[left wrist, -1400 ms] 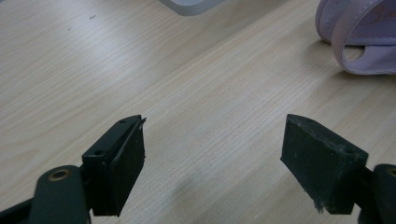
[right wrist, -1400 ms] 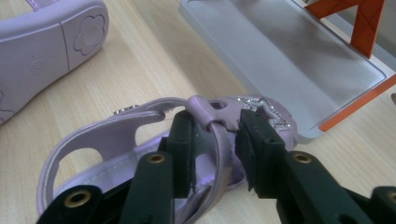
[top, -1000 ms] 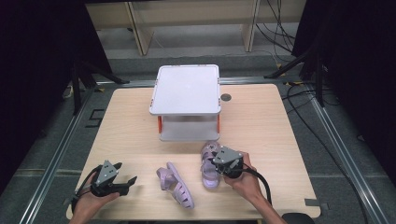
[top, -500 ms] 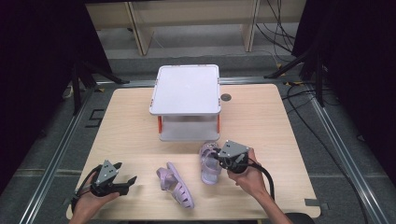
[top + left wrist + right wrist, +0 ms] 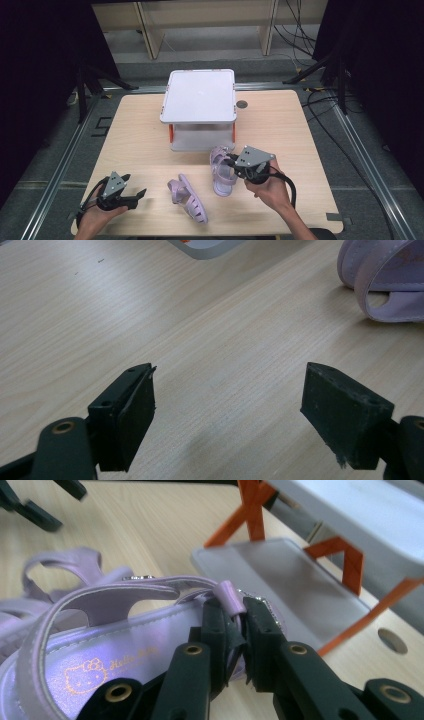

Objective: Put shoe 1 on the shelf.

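Two purple sandals are on the wooden table. One sandal lies loose near the front edge. The other sandal sits just in front of the white two-tier rack, and my right gripper is shut on its heel strap. The right gripper view shows that strap pinched between the jaws of my right gripper, above the insole. At the front left my left gripper rests open over bare wood. Its jaws stand wide apart, with the loose sandal ahead at the upper right.
The rack's lower shelf with orange struts stands close behind the held sandal. A round hole marks the table beside the rack. Metal rails and cables run along the floor around the table.
My right gripper has shifted slightly right and toward the rack, drawing the held sandal with it. The left gripper and the loose sandal have stayed put.
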`<state>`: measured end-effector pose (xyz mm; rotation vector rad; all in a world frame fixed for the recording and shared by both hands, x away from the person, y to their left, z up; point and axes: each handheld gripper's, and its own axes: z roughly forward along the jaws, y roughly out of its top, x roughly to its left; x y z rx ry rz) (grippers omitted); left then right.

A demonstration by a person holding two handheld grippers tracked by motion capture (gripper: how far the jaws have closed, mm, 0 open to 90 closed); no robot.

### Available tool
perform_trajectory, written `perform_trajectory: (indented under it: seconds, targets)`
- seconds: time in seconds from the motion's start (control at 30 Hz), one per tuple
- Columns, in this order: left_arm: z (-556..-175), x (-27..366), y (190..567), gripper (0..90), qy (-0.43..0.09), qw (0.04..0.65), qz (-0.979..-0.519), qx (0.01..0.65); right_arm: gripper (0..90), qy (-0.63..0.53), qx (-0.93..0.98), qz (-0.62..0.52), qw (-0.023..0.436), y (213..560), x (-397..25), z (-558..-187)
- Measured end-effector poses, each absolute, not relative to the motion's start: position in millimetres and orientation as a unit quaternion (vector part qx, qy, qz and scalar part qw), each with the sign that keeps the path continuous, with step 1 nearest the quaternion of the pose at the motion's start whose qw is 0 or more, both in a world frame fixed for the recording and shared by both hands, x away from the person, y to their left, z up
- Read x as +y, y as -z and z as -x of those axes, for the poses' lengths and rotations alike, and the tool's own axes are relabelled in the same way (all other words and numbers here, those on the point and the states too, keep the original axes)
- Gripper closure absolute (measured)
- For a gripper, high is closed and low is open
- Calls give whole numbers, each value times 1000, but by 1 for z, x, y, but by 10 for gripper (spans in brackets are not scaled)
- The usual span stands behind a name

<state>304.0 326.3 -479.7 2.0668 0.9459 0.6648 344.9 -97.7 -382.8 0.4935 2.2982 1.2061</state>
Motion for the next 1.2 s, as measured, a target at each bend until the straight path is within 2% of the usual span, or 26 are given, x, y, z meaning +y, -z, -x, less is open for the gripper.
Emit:
perform_trajectory:
  seconds: [0.6,0.87,0.97,1.2]
  targets:
    - [-302,328,479,211,-259,373,-810,371,814,-475,834,-118,254,315,-64,-354]
    - [-302,328,479,211,-261,379,-806,372,817,-484,826,-103,271,284,-49,-380]
    - [-304,330,478,211,-265,365,-816,361,817,-481,827,-106,271,279,-43,-394]
    - [-304,328,479,211,-260,379,-809,365,818,-477,824,-108,284,272,-31,-428]
